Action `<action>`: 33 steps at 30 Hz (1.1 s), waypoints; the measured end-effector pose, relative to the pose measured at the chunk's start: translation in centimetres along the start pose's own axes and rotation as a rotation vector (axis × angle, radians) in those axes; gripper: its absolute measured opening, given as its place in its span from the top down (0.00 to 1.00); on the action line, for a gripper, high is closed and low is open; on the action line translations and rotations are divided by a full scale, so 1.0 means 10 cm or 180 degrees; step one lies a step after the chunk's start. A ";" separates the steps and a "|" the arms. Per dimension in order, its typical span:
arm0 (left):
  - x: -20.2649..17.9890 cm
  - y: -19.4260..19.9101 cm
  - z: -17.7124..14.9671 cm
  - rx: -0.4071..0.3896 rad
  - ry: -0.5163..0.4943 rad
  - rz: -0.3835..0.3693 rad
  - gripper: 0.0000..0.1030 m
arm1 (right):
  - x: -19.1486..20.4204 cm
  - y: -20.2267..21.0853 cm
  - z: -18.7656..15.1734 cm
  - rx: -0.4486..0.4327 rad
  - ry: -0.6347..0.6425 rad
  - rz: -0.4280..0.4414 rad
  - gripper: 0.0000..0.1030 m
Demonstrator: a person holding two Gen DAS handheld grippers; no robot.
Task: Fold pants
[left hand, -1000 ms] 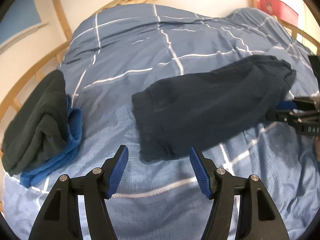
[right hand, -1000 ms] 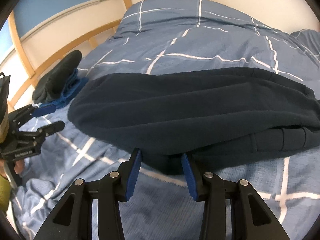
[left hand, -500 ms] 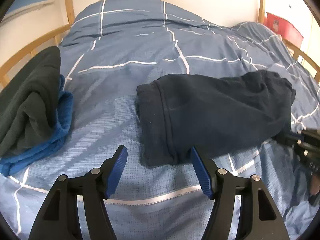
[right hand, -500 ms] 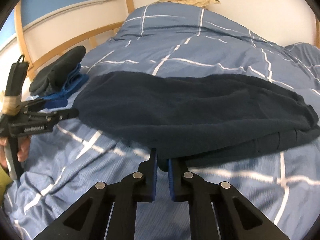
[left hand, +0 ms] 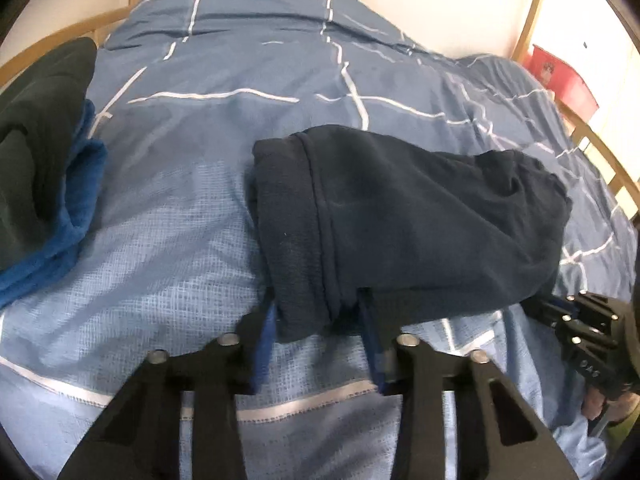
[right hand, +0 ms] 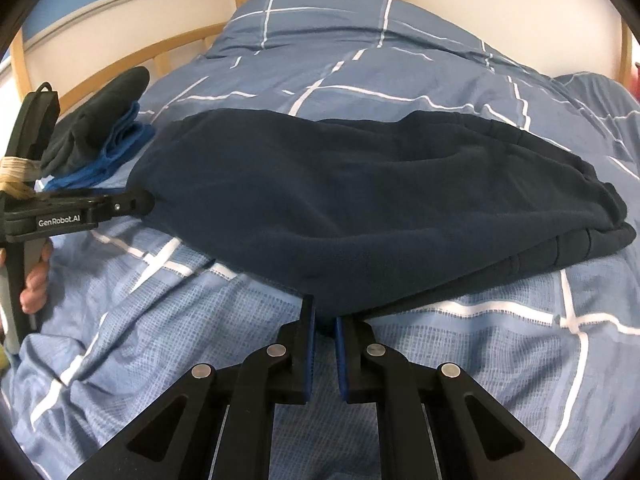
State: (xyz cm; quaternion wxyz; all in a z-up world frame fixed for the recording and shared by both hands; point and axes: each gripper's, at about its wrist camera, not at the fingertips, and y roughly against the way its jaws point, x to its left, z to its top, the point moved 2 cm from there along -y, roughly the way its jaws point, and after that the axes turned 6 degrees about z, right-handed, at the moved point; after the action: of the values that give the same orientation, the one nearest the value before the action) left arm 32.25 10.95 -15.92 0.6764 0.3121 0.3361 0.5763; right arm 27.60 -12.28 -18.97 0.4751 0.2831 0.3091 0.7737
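The dark navy pants lie folded lengthwise across the blue checked duvet. My left gripper has its fingers around the near corner of the cuff end, narrowed onto the fabric. In the right wrist view the pants stretch left to right, and my right gripper is shut on their near edge. The left gripper shows in the right wrist view at the pants' left end. The right gripper shows in the left wrist view at the pants' right end.
A stack of folded dark and blue garments lies at the left of the bed, also in the right wrist view. A wooden bed frame runs along the far side. A red box stands beyond the bed at right.
My left gripper moved forward onto the pants' cuff corner and narrowed around it. My right gripper went from open to shut on the pants' near edge.
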 end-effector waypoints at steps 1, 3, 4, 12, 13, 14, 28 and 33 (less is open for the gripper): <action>0.01 0.01 -0.01 -0.0012 0.0032 -0.0010 0.70 | 0.01 0.00 -0.01 -0.0002 0.0014 -0.0021 0.90; 0.04 0.07 -0.03 -0.0045 0.0122 -0.0028 0.73 | 0.02 -0.01 -0.01 -0.0004 0.0005 -0.0043 0.90; 0.05 0.08 -0.04 -0.0048 0.0166 -0.0018 0.73 | 0.02 0.00 -0.01 -0.0003 -0.0007 -0.0048 0.90; 0.05 0.06 -0.10 0.0057 0.0288 0.0093 0.74 | 0.00 0.00 -0.05 0.0042 -0.0118 -0.0038 0.90; 0.05 0.06 -0.10 0.0075 0.0291 0.0110 0.74 | 0.00 0.00 -0.06 0.0048 -0.0133 -0.0038 0.90; 0.05 0.05 -0.11 0.0093 0.0304 0.0129 0.73 | 0.00 0.01 -0.07 0.0053 -0.0142 -0.0043 0.90; -0.66 0.94 -0.11 -0.0540 -0.0575 0.0712 0.34 | -0.18 0.73 -0.17 -0.0499 -0.0357 -0.0194 0.65; -1.17 1.10 0.08 -0.0783 -0.0750 0.0497 0.28 | -0.52 1.15 -0.04 -0.0810 -0.0423 -0.0231 0.65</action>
State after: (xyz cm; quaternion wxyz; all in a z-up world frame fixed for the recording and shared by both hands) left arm 25.38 0.94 -5.49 0.6974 0.3175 0.1564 0.6232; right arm 22.88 -21.25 -11.42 0.5542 0.2598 0.1864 0.7685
